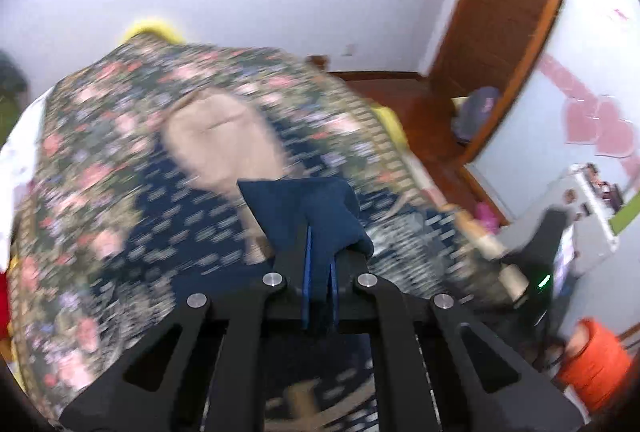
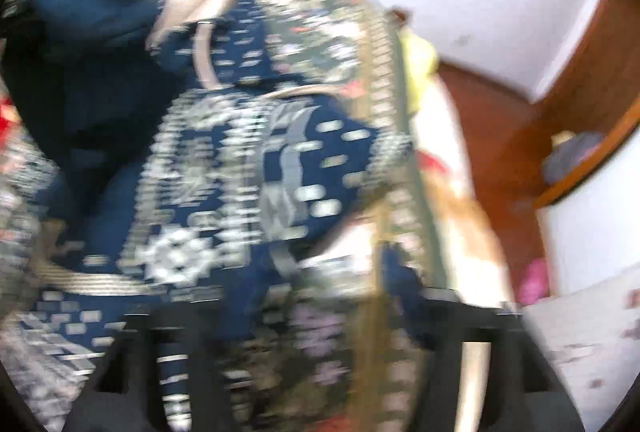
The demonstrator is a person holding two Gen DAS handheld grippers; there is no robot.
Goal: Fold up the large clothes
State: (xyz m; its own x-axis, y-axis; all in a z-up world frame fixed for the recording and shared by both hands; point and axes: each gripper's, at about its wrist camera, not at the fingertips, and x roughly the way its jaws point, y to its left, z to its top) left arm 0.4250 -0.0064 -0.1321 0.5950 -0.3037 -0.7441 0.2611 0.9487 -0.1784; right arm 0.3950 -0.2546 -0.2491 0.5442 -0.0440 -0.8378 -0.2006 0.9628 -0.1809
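Two grippers are at work on one big piece of clothing, a dark blue garment (image 1: 192,232) with pale woven marks. It lies on a bed with a flowery bedspread (image 1: 100,104), and most of it is spread over the middle of the bed, out in front of both grippers.

In the left wrist view, the left gripper (image 1: 318,264) has its two fingers pressed together on a bunched blue edge of the garment (image 1: 304,208). The held part stands up right in front of the camera, and the rest of the cloth falls away toward the far end of the bed. So the left one is nearest to the cloth, and I think the fold will go forward, away from the person.

The right wrist view is very blurry. It shows the patterned part of the garment (image 2: 240,172) running long from near to far, with a plain dark blue lump at the far left. Cloth covers the right gripper (image 2: 312,332), so I cannot tell if it is open or closed.

Only the left view shows a brown door (image 1: 504,0) past the bed's far right corner. Only the right view shows the white star shape on the cloth.
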